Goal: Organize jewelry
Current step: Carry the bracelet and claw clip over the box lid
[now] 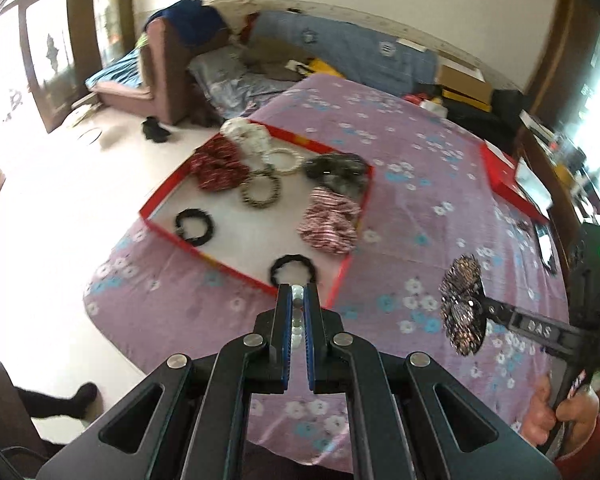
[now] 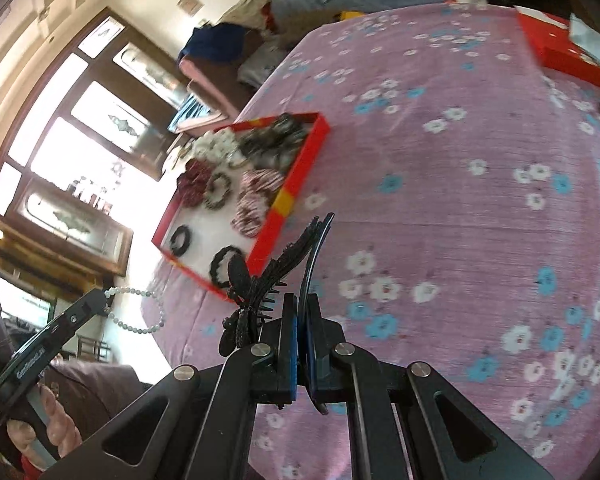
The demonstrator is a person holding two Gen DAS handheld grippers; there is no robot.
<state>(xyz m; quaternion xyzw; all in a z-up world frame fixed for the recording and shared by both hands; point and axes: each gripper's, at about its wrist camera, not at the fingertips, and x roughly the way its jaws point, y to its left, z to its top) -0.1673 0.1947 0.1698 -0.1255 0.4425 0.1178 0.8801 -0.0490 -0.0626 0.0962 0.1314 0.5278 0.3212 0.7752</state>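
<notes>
Purple floral cloth covers the tabletop below both my grippers. My left gripper has its fingers closed almost fully on a string of pale beads; from the right wrist camera the beaded bracelet hangs in a loop off the fingertips, out past the near left edge of the tabletop. My right gripper is likewise clamped nearly shut, on a black hair clip with a sparkly bow and comb teeth; the clip's curved blade runs between the blue pads and sticks out ahead. In the left wrist view that clip shows as a glittering disc at the right gripper's tips, above the right side of the cloth. A hand grips the right handle.

The red tray sits on the far left part of the tabletop. In it lie two black hair ties, a striped scrunchie, a dark red one, a white one, a grey-black one, and two beaded rings. A second red box rests at the far right edge.
</notes>
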